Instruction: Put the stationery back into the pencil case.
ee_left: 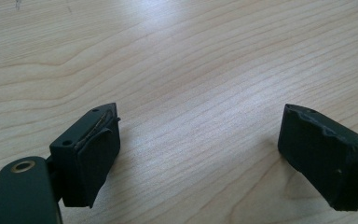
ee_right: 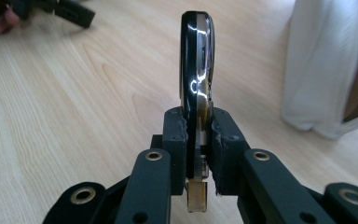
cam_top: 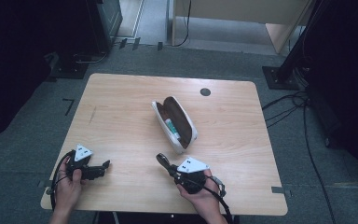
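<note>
sunglasses pinched folded in right gripper fingers, long axis pointing toward open case; left gripper fingers spread.

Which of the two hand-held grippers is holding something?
The right hand-held gripper: its jaws are clamped on folded dark glasses. The left hand-held gripper stands wide open over the bare wooden table.

Both grippers are black. The left gripper and the right gripper each carry a grey three-cornered plate with dark dots and trail a black cable. Brass-ringed pivot holes mark the linkage arms, small screws the blocky, worn pads.
</note>
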The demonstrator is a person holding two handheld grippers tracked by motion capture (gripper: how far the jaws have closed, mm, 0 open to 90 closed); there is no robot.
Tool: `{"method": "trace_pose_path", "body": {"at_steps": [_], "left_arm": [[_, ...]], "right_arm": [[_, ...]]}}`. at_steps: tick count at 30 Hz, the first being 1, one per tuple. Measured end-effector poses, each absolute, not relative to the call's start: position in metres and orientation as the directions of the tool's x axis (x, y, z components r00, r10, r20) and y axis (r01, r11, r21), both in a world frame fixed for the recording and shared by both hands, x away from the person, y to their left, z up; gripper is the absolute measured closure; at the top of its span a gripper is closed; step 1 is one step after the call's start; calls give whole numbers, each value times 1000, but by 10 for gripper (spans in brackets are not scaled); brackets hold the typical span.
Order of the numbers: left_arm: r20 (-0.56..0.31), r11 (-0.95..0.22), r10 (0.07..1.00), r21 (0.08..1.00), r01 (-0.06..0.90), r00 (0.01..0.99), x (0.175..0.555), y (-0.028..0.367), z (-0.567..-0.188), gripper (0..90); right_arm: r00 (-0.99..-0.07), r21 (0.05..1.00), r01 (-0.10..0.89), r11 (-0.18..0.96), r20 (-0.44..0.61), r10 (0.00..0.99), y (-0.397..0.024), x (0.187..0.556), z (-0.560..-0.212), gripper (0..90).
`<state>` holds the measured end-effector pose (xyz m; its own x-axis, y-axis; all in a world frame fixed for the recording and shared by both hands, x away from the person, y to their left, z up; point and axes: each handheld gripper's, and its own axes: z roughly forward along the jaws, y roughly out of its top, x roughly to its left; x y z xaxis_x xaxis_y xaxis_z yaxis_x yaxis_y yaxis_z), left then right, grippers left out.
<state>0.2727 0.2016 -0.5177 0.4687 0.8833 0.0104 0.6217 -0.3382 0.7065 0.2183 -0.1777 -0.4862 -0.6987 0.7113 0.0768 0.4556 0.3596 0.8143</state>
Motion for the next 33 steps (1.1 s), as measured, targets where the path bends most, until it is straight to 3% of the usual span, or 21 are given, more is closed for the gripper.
{"method": "trace_pose_path", "body": {"at_steps": [33], "left_arm": [[10,-337,884,706,623,467,273,201,-518,130]], "right_arm": [[-623,856,440,271,73,779,-199,260,-427,782]]}}
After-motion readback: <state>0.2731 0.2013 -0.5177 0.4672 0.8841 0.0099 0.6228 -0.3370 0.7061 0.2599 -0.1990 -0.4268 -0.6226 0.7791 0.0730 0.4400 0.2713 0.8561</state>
